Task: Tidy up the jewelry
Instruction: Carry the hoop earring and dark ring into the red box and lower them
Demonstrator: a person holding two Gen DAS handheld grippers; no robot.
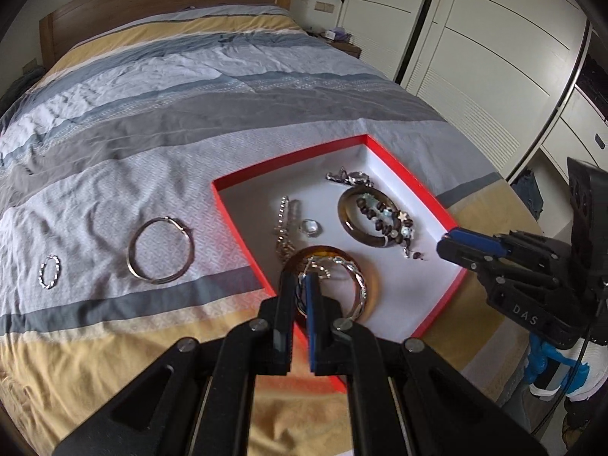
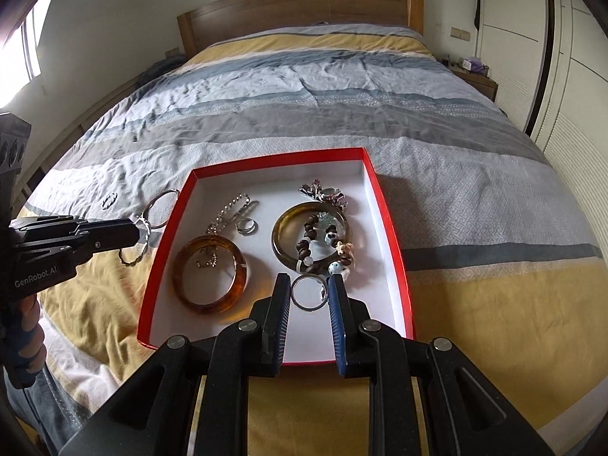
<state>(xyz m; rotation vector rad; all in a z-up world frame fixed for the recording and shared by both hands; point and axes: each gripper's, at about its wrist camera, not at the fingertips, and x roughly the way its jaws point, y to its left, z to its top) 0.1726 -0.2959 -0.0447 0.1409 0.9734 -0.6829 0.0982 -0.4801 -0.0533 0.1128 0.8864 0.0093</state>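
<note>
So, biggest first: a bed with a striped grey, blue and yellow quilt [image 2: 456, 152], and on its near half a shallow red cardboard box with a white inside [image 2: 391, 235] is laid out. That's where the jewelry is being collected.

The left gripper [image 1: 300, 279] is seen clamped tight on a twisted silver bangle [image 1: 359, 285]. From the right wrist view that bangle hangs just left of the box's left wall, over the quilt rather than over the white floor. The right gripper [image 2: 308, 285] is closed on a thin plain silver hoop [image 2: 307, 308], held flat across between the two pads, and it sits above the near right part of the box.

Already inside:
- a chunky amber resin bangle [image 2: 239, 266], near left
- a dark olive-brown bangle [image 2: 279, 243], to the right, with a brown-and-white bead bracelet [image 2: 308, 233] draped across it
- a sparkly silver chain [image 2: 231, 209] and a small silver finger ring [image 2: 247, 226], further back

Left out on the quilt, well to the left of the box: a large thin silver hoop [image 1: 131, 254] and a small twisted silver ring [image 1: 41, 275].

The bit that matters: bare white floor lies right under the right-hand hoop, so that one could probably be let go first. The twisted bangle would have to be carried right, over the red wall.
</note>
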